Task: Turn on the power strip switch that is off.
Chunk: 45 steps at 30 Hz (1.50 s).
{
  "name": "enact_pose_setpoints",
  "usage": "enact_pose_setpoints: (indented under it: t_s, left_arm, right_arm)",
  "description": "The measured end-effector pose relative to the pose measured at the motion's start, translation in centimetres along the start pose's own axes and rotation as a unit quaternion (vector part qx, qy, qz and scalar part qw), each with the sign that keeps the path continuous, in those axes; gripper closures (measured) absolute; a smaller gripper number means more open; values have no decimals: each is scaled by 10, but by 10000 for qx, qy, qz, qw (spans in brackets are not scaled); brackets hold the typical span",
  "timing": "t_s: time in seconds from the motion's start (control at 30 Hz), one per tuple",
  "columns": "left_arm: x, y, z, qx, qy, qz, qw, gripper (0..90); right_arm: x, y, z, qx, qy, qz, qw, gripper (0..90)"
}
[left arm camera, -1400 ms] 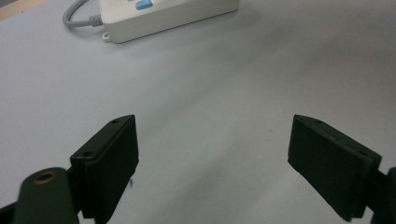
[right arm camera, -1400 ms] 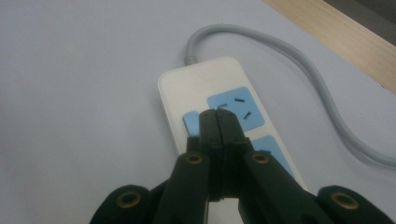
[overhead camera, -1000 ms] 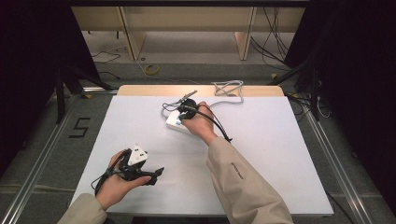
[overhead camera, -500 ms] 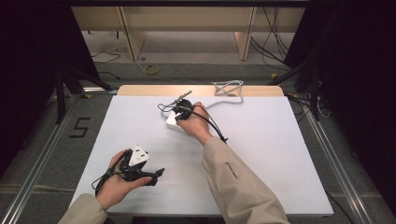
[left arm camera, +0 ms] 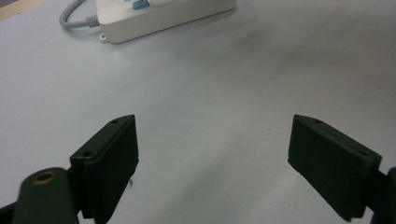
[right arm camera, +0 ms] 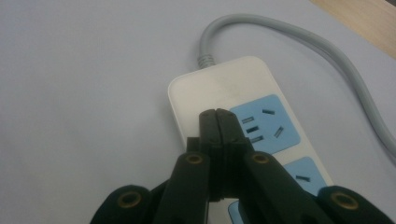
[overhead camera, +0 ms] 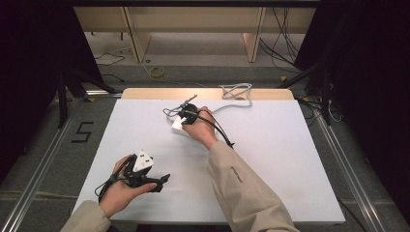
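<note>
Firstly, white-topped rectangular desk (overhead camera: 290,159) — pale wooden strip along its far edge. White plastic power strip with blue socket faces (right arm camera: 252,116) — flat on the desk's far middle, its grey round cable (right arm camera: 299,37) running off toward the far edge, where it lies coiled. Right gripper (right arm camera: 217,116) — fingers pressed together with nothing between them, tips directly over the strip's blank end beside the first blue socket; contact cannot be told. Left gripper (left arm camera: 215,154) — near the desk's front left corner, well apart from the strip, fingers spread wide over bare desk.
</note>
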<state>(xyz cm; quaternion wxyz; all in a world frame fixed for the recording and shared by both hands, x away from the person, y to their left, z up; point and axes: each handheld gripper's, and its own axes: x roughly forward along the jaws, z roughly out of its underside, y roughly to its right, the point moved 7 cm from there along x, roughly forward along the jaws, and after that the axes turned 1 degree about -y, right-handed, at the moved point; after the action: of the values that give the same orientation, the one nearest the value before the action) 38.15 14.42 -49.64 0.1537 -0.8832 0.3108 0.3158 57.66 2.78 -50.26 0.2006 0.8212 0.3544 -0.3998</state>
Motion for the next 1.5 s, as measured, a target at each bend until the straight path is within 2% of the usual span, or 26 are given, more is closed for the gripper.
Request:
enact_pose_setpoints:
  t_s: [0.53,0.7,1.5]
  left_arm:
    - [0,0,0,7,5,13,10000,159]
    - [0,0,0,12,-10,24,10000,159]
    - [1,1,0,-4,0,12,10000,159]
  right_arm:
    - [3,-1,-1,-13,-74,43,10000,900]
    - [3,-1,0,66,-100,36,9999,900]
    - [6,-4,-1,49,-219,219,9995,900]
